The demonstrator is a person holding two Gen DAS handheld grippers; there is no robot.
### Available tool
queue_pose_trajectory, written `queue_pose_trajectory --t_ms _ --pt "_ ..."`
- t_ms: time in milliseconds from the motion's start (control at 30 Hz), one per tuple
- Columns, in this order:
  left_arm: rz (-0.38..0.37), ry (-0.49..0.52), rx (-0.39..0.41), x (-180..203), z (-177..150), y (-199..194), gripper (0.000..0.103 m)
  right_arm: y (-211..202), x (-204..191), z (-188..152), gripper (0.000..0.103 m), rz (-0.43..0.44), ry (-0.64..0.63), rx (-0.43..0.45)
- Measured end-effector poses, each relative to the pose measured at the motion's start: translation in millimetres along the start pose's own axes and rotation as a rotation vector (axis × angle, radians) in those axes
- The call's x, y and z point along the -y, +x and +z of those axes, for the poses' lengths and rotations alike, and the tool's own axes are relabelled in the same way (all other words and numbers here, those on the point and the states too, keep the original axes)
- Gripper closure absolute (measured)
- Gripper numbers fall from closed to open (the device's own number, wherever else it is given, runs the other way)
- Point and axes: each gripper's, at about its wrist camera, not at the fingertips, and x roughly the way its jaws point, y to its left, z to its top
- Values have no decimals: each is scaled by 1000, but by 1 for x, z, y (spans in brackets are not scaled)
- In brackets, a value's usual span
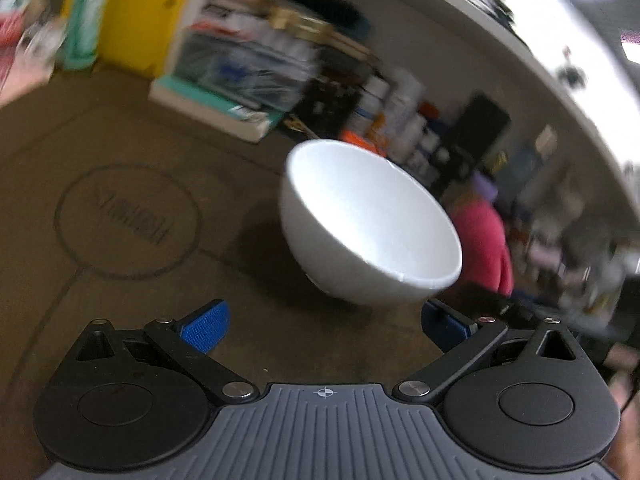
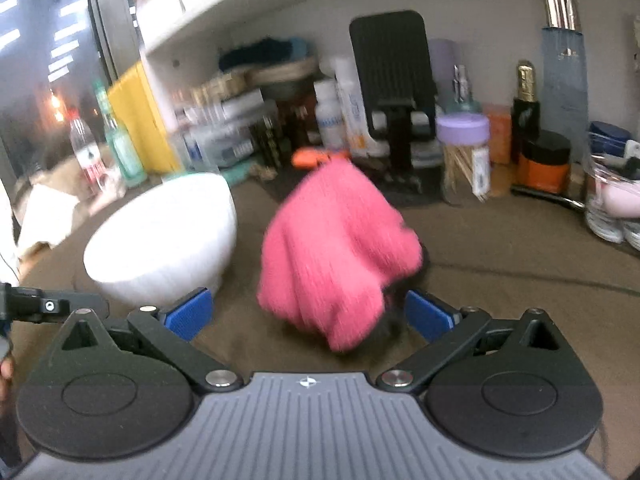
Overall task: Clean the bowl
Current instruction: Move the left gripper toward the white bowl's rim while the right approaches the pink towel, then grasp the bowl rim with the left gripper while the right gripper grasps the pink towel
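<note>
A white bowl (image 1: 370, 224) stands on the brown table mat, empty inside; it also shows in the right wrist view (image 2: 160, 236) at the left. A crumpled pink cloth (image 2: 336, 252) lies on the mat just right of the bowl, and shows behind the bowl in the left wrist view (image 1: 484, 248). My left gripper (image 1: 324, 326) is open, just short of the bowl, its blue pads wide apart. My right gripper (image 2: 308, 318) is open, its pads either side of the cloth's near edge, not closed on it. Both views are blurred.
The back of the desk is crowded: a jar with a purple lid (image 2: 464, 160), bottles, an orange-and-black jar (image 2: 546, 162), a black stand (image 2: 394, 92), stacked boxes (image 1: 240, 76) and a yellow panel (image 1: 136, 12). A white shelf runs above. The left gripper's arm (image 2: 44, 306) shows at the left.
</note>
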Motion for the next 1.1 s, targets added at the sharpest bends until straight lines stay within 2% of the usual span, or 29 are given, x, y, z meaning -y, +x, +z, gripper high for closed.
queue_pose_trajectory --t_ms 67,133,167,267,333,367,433,467,500,600,667,700,733,767,833,933,1100 --pt "-33 -28 -27 3 4 8 0 7 -5 1 4 -34 -32 -12" --pt "-24 -21 -30 11 3 14 0 9 -8 0 28 -67 -53 -21" --pt "-11 -10 -27 16 2 16 0 9 -9 -1 52 -93 -60 -26" --pt "10 8 -20 25 -2 21 0 6 0 -2 60 -54 -35 -17" --pt "22 11 -14 26 -5 20 0 6 3 -2 60 -26 -25 -17" --pt "25 11 -17 25 -5 19 0 5 8 -2 54 -9 -16 -23" --pt "23 7 -15 23 -4 17 0 3 12 -1 32 -17 -12 -24" --pt "25 3 -10 22 -3 16 0 3 10 -1 14 -29 -20 -16" --pt "27 2 -6 22 -1 16 0 2 6 -1 12 -42 -28 -7" --pt "26 0 -5 24 4 21 0 6 -4 1 12 -102 -82 13" --pt "18 -21 -17 25 7 26 0 8 -3 2 14 -87 -74 15" --pt "13 -43 -23 24 7 28 0 8 -1 2 31 -79 -67 18" --pt "7 -71 -29 23 7 29 0 8 2 2 43 -73 -56 20" --pt "1 -99 -35 21 7 31 0 9 4 2 50 -63 -39 17" --pt "3 -161 -36 19 5 25 0 11 8 3 49 -39 -7 9" --pt "-11 -200 -14 17 2 6 0 11 13 3 45 -25 20 9" --pt "54 -243 70 11 7 -17 0 15 2 4 41 -48 -9 28"
